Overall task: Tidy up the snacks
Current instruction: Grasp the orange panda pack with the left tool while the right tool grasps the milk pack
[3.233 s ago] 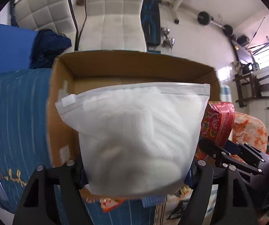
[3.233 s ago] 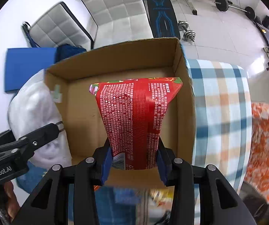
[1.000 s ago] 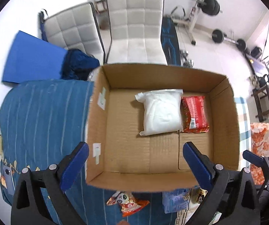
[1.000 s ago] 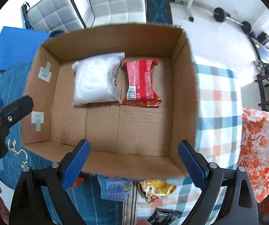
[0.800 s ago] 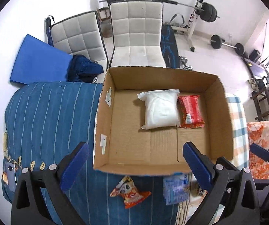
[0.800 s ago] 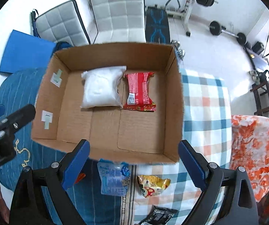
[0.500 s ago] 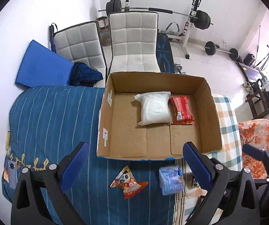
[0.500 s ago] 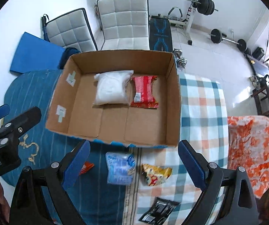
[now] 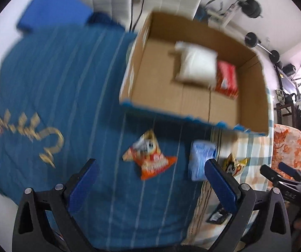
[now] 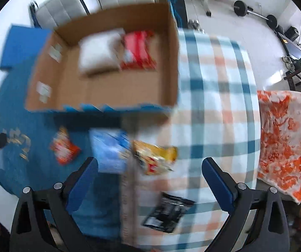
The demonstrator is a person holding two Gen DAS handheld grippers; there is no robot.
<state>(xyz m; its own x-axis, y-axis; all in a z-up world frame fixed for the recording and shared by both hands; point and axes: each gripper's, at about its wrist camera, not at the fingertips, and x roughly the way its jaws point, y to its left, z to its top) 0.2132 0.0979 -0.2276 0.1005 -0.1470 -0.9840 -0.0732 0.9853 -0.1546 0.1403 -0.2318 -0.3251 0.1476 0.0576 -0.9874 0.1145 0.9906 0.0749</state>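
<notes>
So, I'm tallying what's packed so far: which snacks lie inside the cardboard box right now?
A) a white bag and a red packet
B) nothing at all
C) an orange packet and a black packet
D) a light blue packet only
A: the white bag and red packet lie side by side on the floor of the cardboard box; the other snacks lie outside it on the cloth.

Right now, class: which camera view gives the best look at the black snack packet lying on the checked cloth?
The right wrist view: the black snack packet lies whole, though blurred, on the checked cloth between the open fingers. In the left wrist view only a sliver of it shows, mostly hidden behind a blue finger pad.
</notes>
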